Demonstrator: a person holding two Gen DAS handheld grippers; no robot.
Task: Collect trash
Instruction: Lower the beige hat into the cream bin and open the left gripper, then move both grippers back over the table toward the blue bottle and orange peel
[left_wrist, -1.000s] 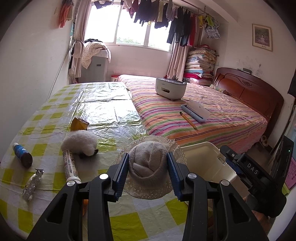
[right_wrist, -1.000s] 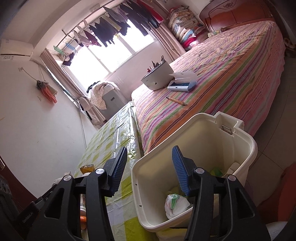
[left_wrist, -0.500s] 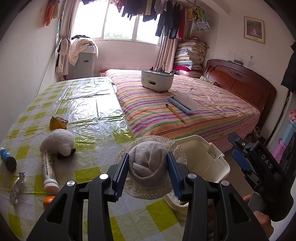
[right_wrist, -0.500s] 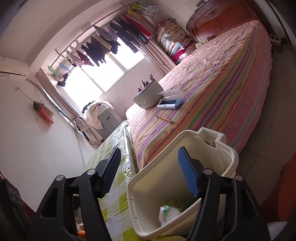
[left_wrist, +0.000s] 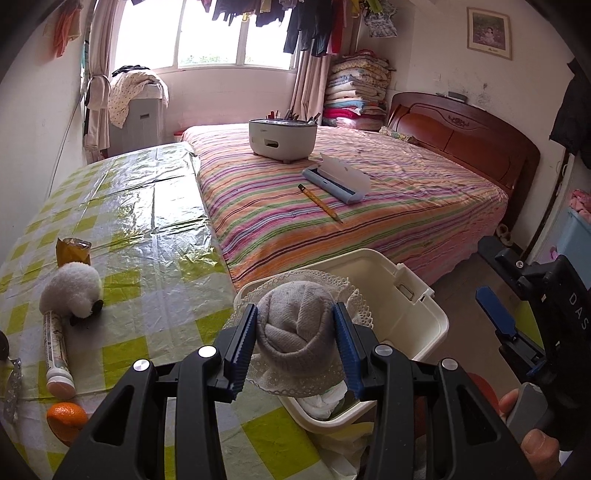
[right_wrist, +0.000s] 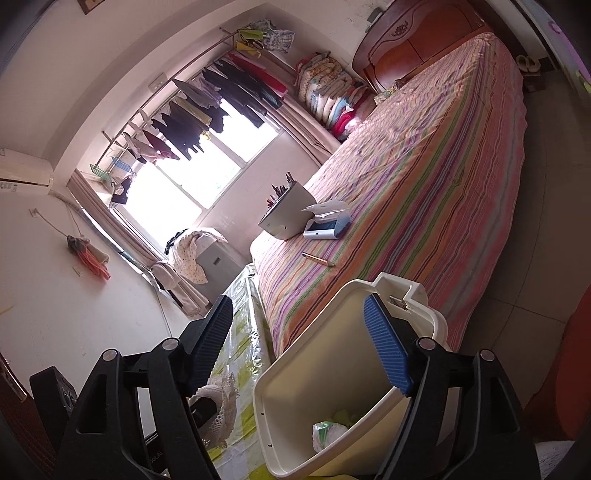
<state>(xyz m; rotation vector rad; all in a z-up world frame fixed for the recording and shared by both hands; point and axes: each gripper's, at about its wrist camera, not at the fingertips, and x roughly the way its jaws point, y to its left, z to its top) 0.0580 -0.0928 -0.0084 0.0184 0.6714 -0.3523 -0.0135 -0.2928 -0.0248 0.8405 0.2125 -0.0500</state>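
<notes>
Carried rightward, the left gripper (left_wrist: 295, 347) now pinches a lace-trimmed sock (left_wrist: 295, 332) above the bin (left_wrist: 424, 314). Right gripper (right_wrist: 299, 343) jaws spread. Wrappers remain on the table (left_wrist: 147, 258).

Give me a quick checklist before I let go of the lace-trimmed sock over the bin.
1. Grip: the left gripper is shut on the grey sock, pads on both sides. Ok.
2. Position: the sock overlaps the near rim of the cream bin in the left wrist view; whether it is fully over the opening, cannot tell.
3. Bin opening: uncovered, mouth tilted toward the grippers. Ok.
4. Room inside: only a white wad and some yellow-green scraps at the bottom. Ok.
5. Right gripper: open and empty, its right finger over the bin's mouth in its own view; may block the drop, cannot tell.
6. Bin support: hidden. Cannot tell.
</notes>
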